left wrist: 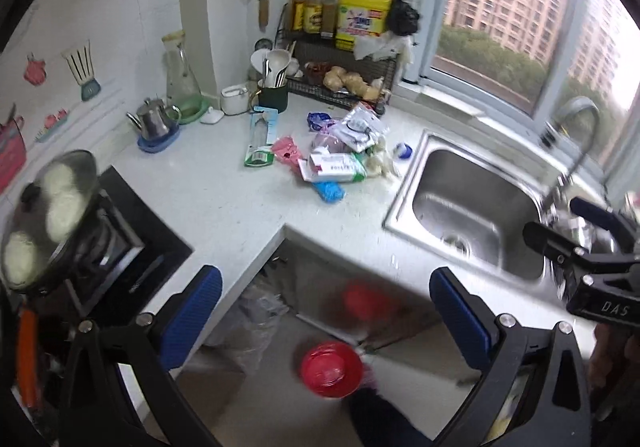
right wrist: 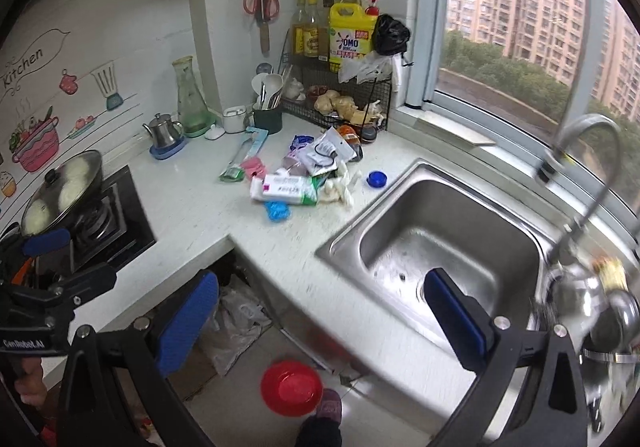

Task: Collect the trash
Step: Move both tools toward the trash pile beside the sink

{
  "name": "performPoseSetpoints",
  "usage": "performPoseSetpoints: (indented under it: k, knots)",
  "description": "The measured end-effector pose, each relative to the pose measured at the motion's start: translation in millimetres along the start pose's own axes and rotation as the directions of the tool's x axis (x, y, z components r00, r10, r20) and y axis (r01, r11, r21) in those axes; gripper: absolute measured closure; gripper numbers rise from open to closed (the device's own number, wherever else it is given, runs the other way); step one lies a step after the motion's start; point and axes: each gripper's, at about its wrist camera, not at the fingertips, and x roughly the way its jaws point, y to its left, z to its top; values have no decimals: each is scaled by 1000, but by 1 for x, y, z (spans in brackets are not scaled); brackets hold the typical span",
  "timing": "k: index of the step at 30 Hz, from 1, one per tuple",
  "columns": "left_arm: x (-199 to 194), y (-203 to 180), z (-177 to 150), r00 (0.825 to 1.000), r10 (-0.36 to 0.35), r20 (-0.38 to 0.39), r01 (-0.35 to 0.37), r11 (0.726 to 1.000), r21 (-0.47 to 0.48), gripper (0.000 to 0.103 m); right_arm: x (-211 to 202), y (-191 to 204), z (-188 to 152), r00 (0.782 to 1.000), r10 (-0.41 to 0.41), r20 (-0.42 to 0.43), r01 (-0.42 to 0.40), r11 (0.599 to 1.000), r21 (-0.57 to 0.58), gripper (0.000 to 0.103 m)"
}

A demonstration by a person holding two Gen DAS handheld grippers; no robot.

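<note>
Your left gripper (left wrist: 326,311) and right gripper (right wrist: 320,311) both gape, empty. One trash pile (right wrist: 304,175) mid-frame; one red bowl (right wrist: 291,387) at bottom.

Bare countertop (right wrist: 192,207) lies open before the trash pile (right wrist: 304,175).

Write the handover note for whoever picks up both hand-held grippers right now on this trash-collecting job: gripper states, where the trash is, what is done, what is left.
Left hand-held gripper: open, empty, held in front of the counter corner.
Right hand-held gripper: open, empty, near the sink.
Trash: a pile of wrappers and packets lies on the counter between the stove and the sink, with a blue cap beside it and a long blue package to its left.
A red bin stands on the floor below.
Done: nothing appears collected.
Left: the whole pile.
</note>
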Motion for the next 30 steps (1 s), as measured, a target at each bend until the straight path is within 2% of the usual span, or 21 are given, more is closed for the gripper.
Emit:
performPoseSetpoints:
  k: [7,11,15,18,22,25,27,30]
  knots:
    - [92,-21,67,994,32,-102,-42,994,-99,0,90,-44,63,993,81,-90,-87,994,-67,0]
    - [137,-16,90,984,42,-173,-76,979,-190,0,138,-57,88,981,110,-158,-126,988,-89,0]
    - [186,-3,106,972,14,-233,-79,959,-271,0,180,-62,100,970,116,-212,-143,983,-116,0]
    - [221,5,112,957,33,-289,-113,957,-265,0,215,-67,107,954,128,-273,-164,980,-113,0]
    - [257,11,122,943,49,-329,-135,960,-244,0,252,-76,115,935,134,-329,-181,977,-116,0]
    - [278,22,129,937,57,-344,-157,950,-271,0,271,-79,115,924,134,-358,-187,975,-117,0]
    - [287,24,134,939,50,-339,-150,949,-275,0,284,-81,114,914,135,-382,-191,975,-112,0]
    - [302,15,139,936,20,-352,-102,971,-216,0,300,-82,113,903,133,-409,-196,974,-115,0]
